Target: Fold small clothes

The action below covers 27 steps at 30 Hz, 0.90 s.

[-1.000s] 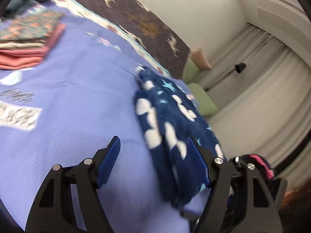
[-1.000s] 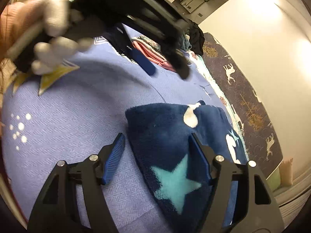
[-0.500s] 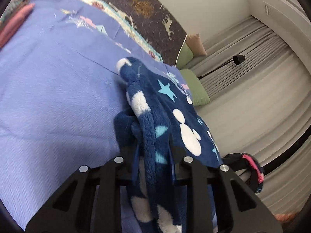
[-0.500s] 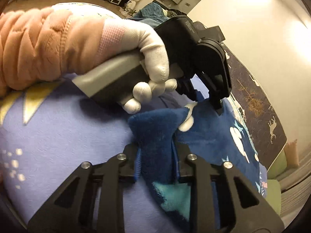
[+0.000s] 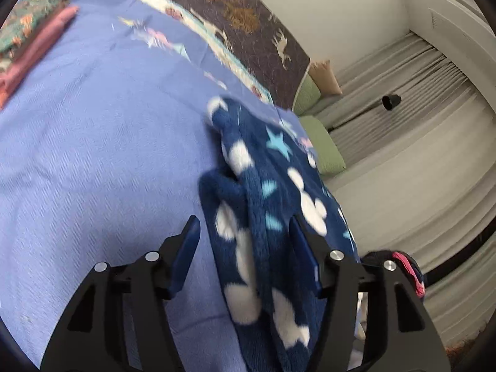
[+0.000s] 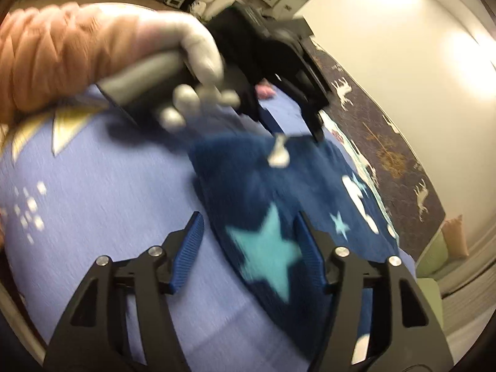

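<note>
A navy fleece garment (image 5: pixel 266 217) with white blobs and light-blue stars lies bunched on the purple-blue bedspread (image 5: pixel 93 155). My left gripper (image 5: pixel 245 241) is open, its jaws either side of the garment's folded edge. In the right wrist view the same garment (image 6: pixel 279 204) lies flat with a large light-blue star. My right gripper (image 6: pixel 248 241) is open over its near corner. The left gripper (image 6: pixel 294 71), held in a white-gloved hand, hovers over the garment's far edge.
A stack of folded pink and patterned clothes (image 5: pixel 28 40) sits at the far left of the bed. A dark deer-print blanket (image 5: pixel 248 21) runs along the wall. Green cushions (image 5: pixel 325 152) and grey curtains lie beyond the bed's edge.
Both grippers were shut on the navy garment half a second ago. Both have opened and let it go, and the garment has settled on the bed.
</note>
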Motion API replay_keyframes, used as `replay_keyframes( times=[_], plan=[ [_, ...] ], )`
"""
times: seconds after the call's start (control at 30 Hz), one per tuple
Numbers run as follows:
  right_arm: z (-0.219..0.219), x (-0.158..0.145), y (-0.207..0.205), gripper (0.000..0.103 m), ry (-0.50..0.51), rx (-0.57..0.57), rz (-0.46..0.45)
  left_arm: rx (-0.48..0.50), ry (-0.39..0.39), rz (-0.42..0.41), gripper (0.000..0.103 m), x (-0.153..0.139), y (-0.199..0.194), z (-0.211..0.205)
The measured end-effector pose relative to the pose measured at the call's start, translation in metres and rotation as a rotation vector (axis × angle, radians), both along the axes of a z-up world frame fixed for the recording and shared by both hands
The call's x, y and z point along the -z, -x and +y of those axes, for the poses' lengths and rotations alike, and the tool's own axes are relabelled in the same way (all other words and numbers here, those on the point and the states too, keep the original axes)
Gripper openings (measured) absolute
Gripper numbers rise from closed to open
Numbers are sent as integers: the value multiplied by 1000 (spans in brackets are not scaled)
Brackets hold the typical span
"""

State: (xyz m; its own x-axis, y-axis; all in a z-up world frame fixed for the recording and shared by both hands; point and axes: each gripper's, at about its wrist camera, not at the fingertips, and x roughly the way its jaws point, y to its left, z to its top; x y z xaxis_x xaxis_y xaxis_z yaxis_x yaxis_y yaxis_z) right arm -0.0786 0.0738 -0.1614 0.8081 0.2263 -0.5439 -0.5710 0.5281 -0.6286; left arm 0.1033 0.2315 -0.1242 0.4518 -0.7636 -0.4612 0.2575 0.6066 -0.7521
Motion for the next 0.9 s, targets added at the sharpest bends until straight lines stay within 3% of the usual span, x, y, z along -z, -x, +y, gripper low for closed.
replay_keyframes(
  times=[0.13, 0.27, 0.47, 0.53, 0.57, 0.6, 0.7, 0.9],
  plan=[
    [-17, -9, -6, 62, -58, 40, 41, 41, -25, -12, 68, 4, 2, -13],
    [-64, -44, -25, 62, -271, 200, 106, 67, -63, -30, 72, 1, 2, -23],
    [-167, -86, -48, 30, -645, 560, 143, 69, -61, -29, 72, 1, 1, -27],
    [-186, -75, -64, 31, -637, 652, 193, 74, -76, -33, 72, -2, 6, -36],
    [-183, -50, -74, 31, -574, 685, 333, 81, -99, -43, 72, -3, 8, -41],
    [-183, -36, -80, 31, -558, 683, 396, 86, -116, -52, 72, -4, 9, -45],
    [-181, -37, -73, 31, -573, 674, 356, 87, -155, -77, 72, -4, 14, -50],
    [-195, -42, -75, 31, -642, 659, 447, 68, -198, -102, 72, -3, 20, -54]
  ],
)
